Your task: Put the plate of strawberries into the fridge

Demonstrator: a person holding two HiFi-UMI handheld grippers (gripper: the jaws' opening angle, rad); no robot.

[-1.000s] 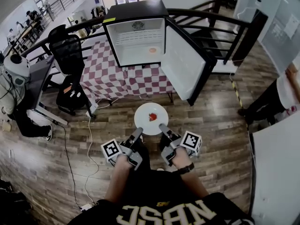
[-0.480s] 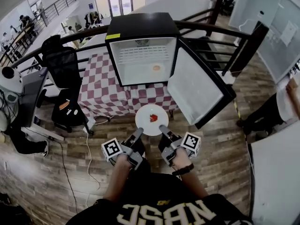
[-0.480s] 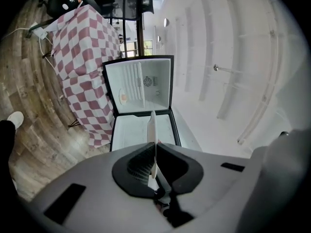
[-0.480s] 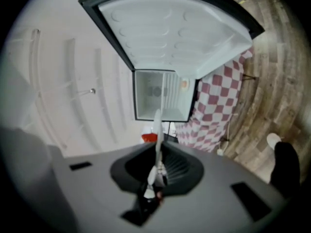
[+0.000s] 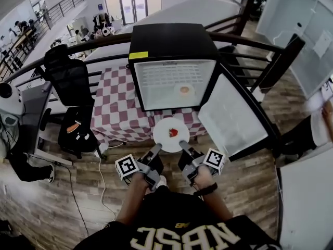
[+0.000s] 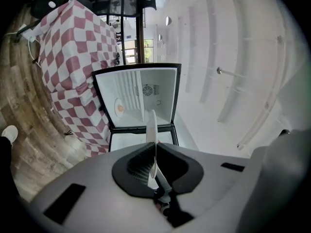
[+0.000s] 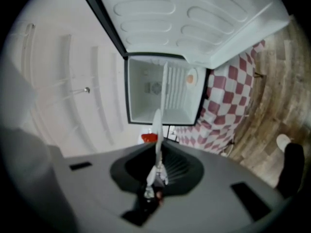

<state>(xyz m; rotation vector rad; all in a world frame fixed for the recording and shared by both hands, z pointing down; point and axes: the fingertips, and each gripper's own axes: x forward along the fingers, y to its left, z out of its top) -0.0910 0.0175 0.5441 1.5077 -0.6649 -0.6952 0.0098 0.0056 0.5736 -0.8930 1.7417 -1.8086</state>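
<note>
**Plate's up in front of the open fridge, not inside yet**

Both tools have hold of the plate (image 5: 167, 138). The left tool (image 5: 157, 148) is pinched narrow on the near-left rim and the right tool (image 5: 182, 144) is doing the same on the near-right rim. In each gripper view the thin white edge of the plate runs right between the jaws, which are clamped tight on it.

The plate is in the air and looks about level. There's one strawberry (image 5: 173, 132) I can make out, sitting near the middle. From the head view the plate hangs just below the fridge (image 5: 171, 43) opening, in front of the cloth (image 5: 115, 108).

The fridge is black outside and white inside, and it stands on a surface covered by that red-and-white check cloth. Its door (image 5: 231, 117) is swung wide open to the right. There's something small, round and orange (image 5: 184, 90) inside, but I can't tell what it is.

A black chair (image 5: 68, 76) stands left of the surface on the wood floor (image 5: 73, 191).
</note>
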